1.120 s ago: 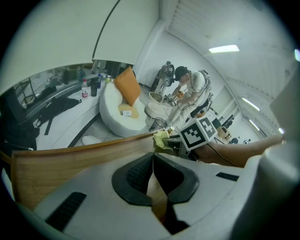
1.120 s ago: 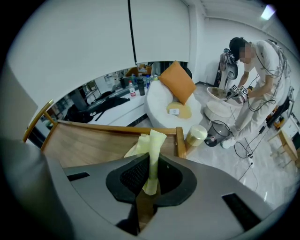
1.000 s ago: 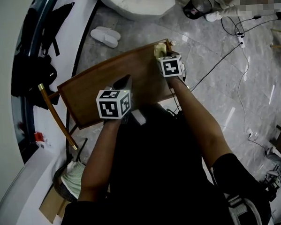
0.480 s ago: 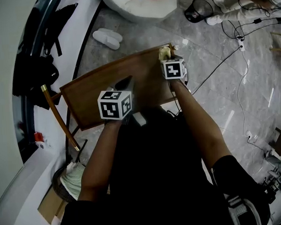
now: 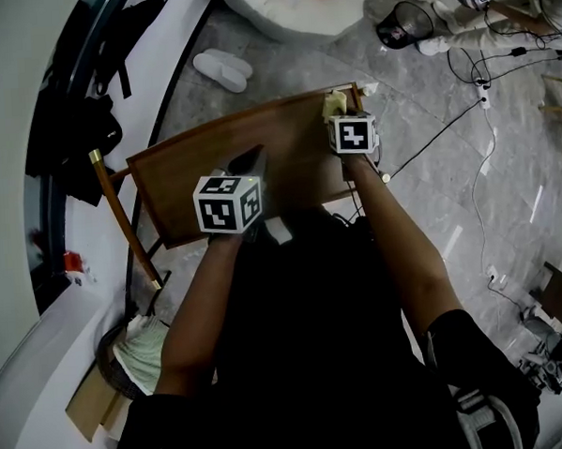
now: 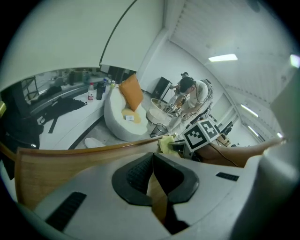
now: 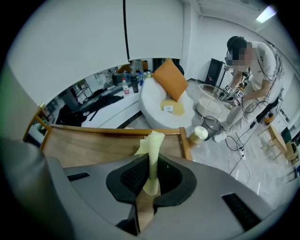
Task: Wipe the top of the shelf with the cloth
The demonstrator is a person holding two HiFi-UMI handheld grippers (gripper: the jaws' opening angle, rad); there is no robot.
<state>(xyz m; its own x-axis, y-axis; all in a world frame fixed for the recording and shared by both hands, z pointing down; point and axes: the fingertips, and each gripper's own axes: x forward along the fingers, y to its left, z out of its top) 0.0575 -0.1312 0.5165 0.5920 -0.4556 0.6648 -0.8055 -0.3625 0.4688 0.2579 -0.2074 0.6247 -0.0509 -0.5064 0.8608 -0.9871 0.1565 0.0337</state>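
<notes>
The shelf top (image 5: 212, 166) is a brown wooden board with a raised rim, seen from above in the head view. My right gripper (image 5: 343, 114) is at its far right corner, shut on a pale yellow cloth (image 5: 334, 102) that sticks up between the jaws (image 7: 151, 154) over the wood (image 7: 93, 145). My left gripper (image 5: 248, 166) hovers over the middle of the board, jaws shut with nothing between them (image 6: 152, 176). In the left gripper view the cloth (image 6: 165, 143) shows beyond the wooden rim (image 6: 93, 152).
A white beanbag (image 7: 164, 105) with an orange cushion lies beyond the shelf. A person (image 7: 248, 70) works at the right near cables (image 5: 462, 97). White slippers (image 5: 221, 67) lie on the grey floor. A gold-tipped rod (image 5: 121, 218) leans left of the shelf.
Both grippers have barely shifted on the shelf; the view has drifted slightly, and the right gripper with the cloth stays at the far right corner.
</notes>
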